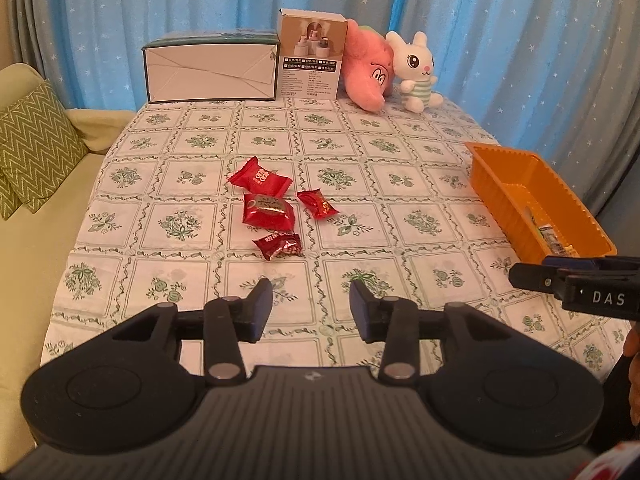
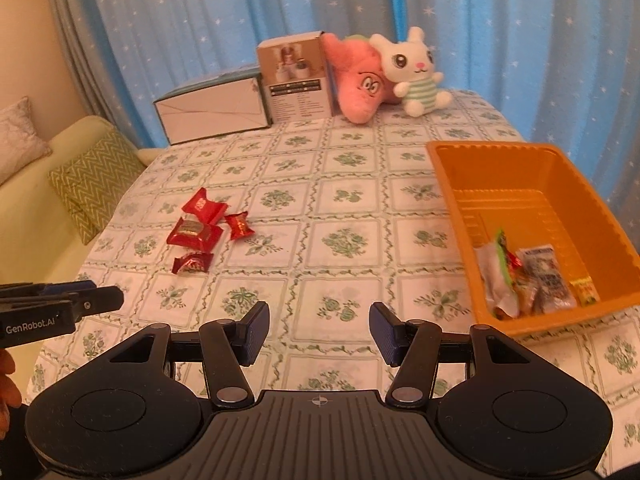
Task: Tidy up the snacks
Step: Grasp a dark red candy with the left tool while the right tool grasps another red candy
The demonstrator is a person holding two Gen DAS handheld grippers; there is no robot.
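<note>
Your left gripper (image 1: 311, 306) hangs tilted down over the near end of the table (image 1: 360, 168), jaws apart, nothing between them. Your right gripper (image 2: 319, 328) sits just beside it on the right, also empty, jaws gaping a bit wider.

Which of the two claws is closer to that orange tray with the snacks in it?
Right. The right claw hangs open just beside the orange tray, near its front corner. The left claw, also open, sits further off, facing the red candies.
</note>
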